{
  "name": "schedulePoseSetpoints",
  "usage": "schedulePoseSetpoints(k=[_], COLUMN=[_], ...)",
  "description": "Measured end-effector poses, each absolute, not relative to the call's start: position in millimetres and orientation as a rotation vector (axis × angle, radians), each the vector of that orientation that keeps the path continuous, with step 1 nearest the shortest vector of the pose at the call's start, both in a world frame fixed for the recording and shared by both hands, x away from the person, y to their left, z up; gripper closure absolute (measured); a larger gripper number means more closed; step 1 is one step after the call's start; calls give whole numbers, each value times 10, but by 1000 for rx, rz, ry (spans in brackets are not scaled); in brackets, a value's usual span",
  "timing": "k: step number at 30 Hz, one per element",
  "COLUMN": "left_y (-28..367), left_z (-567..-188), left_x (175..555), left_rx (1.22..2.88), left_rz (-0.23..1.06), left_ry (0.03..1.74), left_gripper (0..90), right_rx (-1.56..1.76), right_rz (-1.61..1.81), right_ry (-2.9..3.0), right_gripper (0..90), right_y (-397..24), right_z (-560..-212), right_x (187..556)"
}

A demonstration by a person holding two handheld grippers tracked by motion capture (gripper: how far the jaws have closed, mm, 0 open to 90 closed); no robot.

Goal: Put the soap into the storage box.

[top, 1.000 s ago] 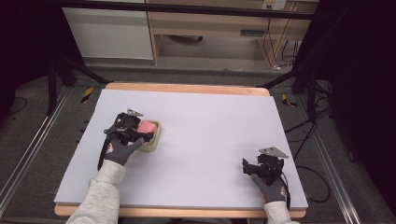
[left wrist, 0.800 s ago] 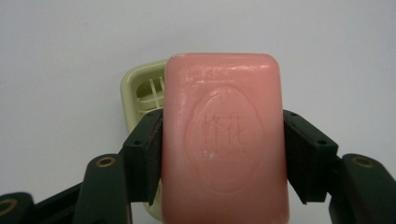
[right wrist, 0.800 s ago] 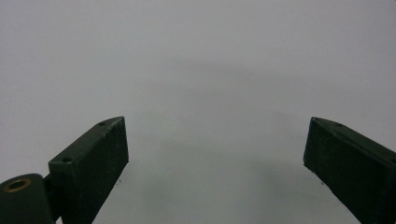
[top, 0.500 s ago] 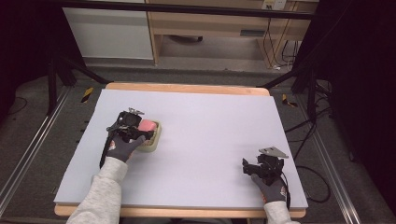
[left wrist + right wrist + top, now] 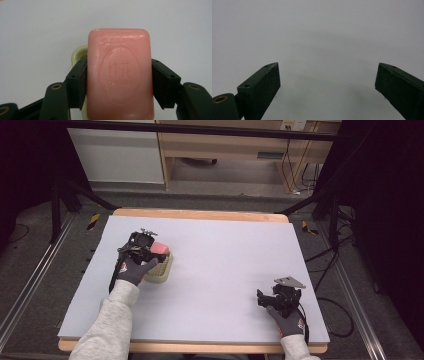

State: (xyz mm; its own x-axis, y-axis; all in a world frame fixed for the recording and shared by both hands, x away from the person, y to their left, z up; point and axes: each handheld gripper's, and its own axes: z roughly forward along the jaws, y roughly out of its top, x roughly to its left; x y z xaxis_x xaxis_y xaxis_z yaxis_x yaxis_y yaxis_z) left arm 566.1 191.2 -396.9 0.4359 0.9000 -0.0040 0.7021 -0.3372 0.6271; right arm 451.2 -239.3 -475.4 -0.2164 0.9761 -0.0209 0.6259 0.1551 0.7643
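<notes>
A pink bar of soap with an oval stamp on its face is clamped between the two black jaws of my left gripper. From above, the pink soap shows over a pale yellow soap dish on the left half of the table, with my left gripper held over it. A bit of the cream dish peeks out behind the soap. My right gripper rests near the table's front right; its jaws stand wide apart with nothing between them.
The pale grey table top has a wooden edge. Beyond it are a cabinet and wooden furniture. Black frame legs and cables stand at the sides on the floor.
My left hand with the soap has shifted slightly over the dish. The right hand has stayed where it was.
</notes>
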Motion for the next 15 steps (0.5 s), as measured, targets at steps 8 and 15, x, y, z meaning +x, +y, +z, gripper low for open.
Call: schedulePoseSetpoints(k=[8,15], left_y=[1846,1929], left_z=[-4112,-4235], left_x=[5725,5746], left_rx=[2167,2170], left_rz=[466,444], left_ry=[1364,1402], left_gripper=[374,374], right_rx=[1505,1506], right_rz=[863,862], right_ry=[1910,1906], right_gripper=[65,65], right_y=[-2399,-2405], right_z=[-4744,-4740], right_x=[4510,4508])
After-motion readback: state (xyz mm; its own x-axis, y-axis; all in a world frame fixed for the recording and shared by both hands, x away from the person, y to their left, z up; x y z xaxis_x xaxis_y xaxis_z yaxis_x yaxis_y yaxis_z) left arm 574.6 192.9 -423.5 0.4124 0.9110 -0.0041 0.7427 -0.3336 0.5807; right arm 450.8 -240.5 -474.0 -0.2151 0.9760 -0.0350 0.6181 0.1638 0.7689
